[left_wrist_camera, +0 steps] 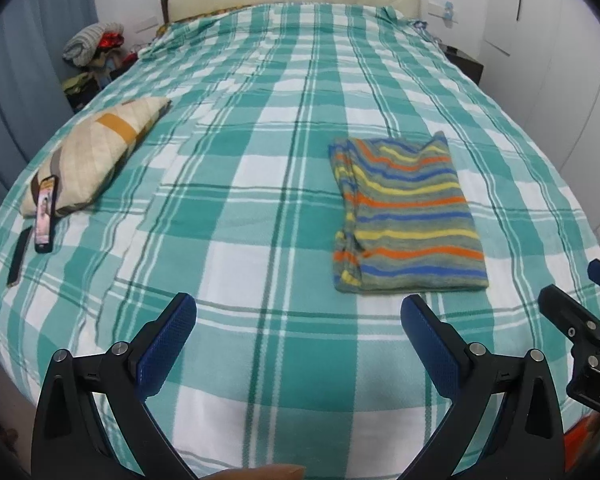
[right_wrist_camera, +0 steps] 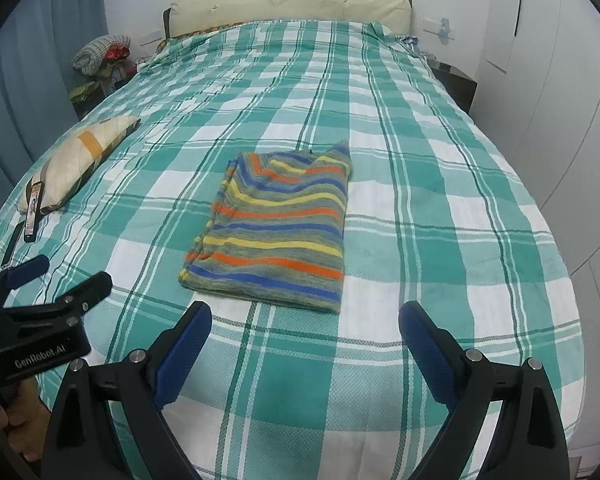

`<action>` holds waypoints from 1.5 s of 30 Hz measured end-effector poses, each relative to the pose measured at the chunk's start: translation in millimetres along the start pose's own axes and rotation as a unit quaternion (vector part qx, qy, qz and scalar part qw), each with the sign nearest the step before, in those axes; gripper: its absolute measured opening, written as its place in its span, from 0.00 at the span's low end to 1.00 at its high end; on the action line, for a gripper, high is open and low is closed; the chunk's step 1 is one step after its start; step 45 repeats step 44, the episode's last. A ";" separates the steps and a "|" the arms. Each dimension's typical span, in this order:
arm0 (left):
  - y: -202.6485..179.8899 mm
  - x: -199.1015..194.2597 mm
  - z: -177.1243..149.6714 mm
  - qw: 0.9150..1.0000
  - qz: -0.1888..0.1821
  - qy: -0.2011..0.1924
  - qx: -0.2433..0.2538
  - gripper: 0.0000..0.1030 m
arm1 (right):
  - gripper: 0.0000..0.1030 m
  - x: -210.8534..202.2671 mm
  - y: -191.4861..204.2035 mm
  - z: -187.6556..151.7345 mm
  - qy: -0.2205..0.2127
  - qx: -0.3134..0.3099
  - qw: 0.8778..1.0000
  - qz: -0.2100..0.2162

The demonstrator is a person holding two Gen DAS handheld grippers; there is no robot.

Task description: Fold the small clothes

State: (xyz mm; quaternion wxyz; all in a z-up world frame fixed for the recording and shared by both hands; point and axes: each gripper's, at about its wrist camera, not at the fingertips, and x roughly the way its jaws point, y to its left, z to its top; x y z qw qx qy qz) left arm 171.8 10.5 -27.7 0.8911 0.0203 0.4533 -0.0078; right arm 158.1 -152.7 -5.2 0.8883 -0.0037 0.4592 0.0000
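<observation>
Left wrist view: the left gripper (left_wrist_camera: 298, 320) is held open above the bed (left_wrist_camera: 260, 208); a folded striped garment (left_wrist_camera: 408, 216) is seen ahead; the right gripper (right_wrist_camera: 305, 326) is likewise spread, empty.

Folded striped garment (right_wrist_camera: 276, 228) flat on checked bedspread (right_wrist_camera: 440, 240); right tongs (right_wrist_camera: 305, 328) agape, empty, just short of it

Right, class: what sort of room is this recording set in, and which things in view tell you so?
Most likely a home bedroom. A bed with a green-checked bedspread fills the view, a cream padded headboard stands at its far end, and a small pillow lies on it beside the folded striped garment.
</observation>
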 end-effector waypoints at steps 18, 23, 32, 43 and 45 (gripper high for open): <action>8.7 -4.8 -0.8 1.000 0.004 0.003 0.004 0.99 | 0.91 -6.3 -14.6 1.9 0.008 0.009 1.000 -0.017; 10.1 -5.7 0.1 1.000 0.005 0.003 0.005 0.99 | 0.91 -7.4 -14.5 1.8 0.007 0.010 1.000 -0.019; 10.4 -5.8 0.5 1.000 0.005 0.004 0.004 0.99 | 0.91 -8.6 -17.3 2.3 0.006 0.010 1.000 -0.022; 13.1 -9.1 -0.9 1.000 0.004 -0.006 0.002 0.99 | 0.91 -9.5 -18.8 1.9 0.005 0.011 1.000 -0.025; 13.7 -9.4 -0.9 1.000 0.003 -0.006 0.003 0.99 | 0.91 -9.8 -19.3 1.7 0.004 0.012 1.000 -0.026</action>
